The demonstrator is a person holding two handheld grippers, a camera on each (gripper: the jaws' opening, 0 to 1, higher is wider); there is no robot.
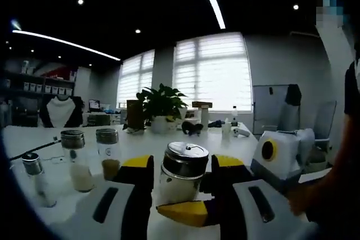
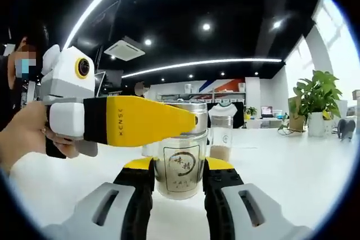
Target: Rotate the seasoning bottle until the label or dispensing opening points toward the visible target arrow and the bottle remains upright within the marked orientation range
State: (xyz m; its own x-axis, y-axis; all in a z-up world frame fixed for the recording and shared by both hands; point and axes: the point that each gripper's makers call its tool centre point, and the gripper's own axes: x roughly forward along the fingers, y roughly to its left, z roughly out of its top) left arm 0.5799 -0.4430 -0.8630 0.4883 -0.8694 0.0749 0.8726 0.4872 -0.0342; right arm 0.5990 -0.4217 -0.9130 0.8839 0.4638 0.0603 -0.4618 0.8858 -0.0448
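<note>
My left fingers (image 1: 183, 186) and right fingers (image 2: 179, 178) both clamp the upright steel-lidded glass seasoning bottle (image 2: 181, 164) on the white surface (image 2: 292, 167), three jars (image 1: 79, 161) at nine o'clock.

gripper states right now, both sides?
Left gripper: shut on the seasoning bottle, fingers on both sides.
Right gripper: shut on the same seasoning bottle, at its lower body.

Your left gripper (image 2: 194, 121) hides seasoning bottle (image 2: 181, 155) lid rim in right gripper view. Label print (image 2: 181, 167) too small to read. Bottle base hidden behind jaws. Your hand (image 2: 25, 133) cut off at left edge. Far shelf items (image 1: 39, 87) blurred.
</note>
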